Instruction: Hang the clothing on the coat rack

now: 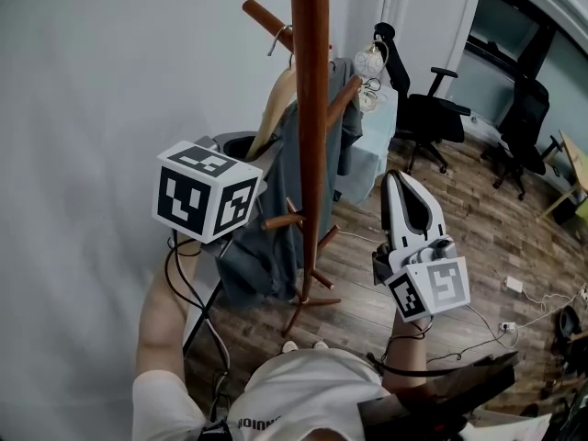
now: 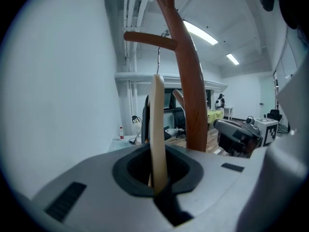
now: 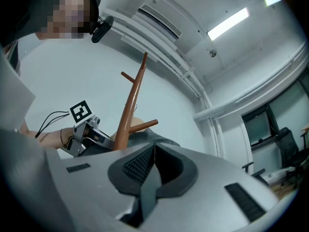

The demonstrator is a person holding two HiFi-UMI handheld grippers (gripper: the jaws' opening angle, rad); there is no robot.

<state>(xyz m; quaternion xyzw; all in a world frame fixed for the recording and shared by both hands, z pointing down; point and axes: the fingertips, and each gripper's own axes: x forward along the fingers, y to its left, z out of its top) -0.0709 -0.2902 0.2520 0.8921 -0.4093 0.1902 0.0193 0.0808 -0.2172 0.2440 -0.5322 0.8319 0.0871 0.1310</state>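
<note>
So the left gripper (image 2: 158, 185) is at mid-left in the head view, with its marker cube (image 1: 207, 191) facing the camera. In the left gripper view its fingers (image 2: 203, 173) are clamped on a pale wooden hanger (image 2: 157, 129). The thin strip of it runs straight up from between them.

The clothing (image 1: 276, 219) is a grey-blue piece draped on that hanger. It hangs in the centre of the head view, right up against the left side of the rack (image 1: 310, 108), and its lower part bunches around the short lower pegs. The hanger's metal hook (image 1: 275, 40) sits up by the top-left peg (image 1: 266, 21). I honestly can't tell from these angles whether it's actually seated over the peg or just next to it.

The right gripper (image 1: 397, 180) is lower right of centre in the head view and tilted upward. It's just right of the rack and not touching the rack or the clothing. In the right gripper view its fingers (image 3: 203, 178) are pressed together with nothing between them. That view looks across at the rack, with the left gripper and the person's forearm off to the left.

The rest is background. There's a plain white wall (image 1: 92, 81) on the left, a wood floor (image 1: 478, 237), and a couple of black office chairs (image 1: 427, 118) in the upper right.
</note>
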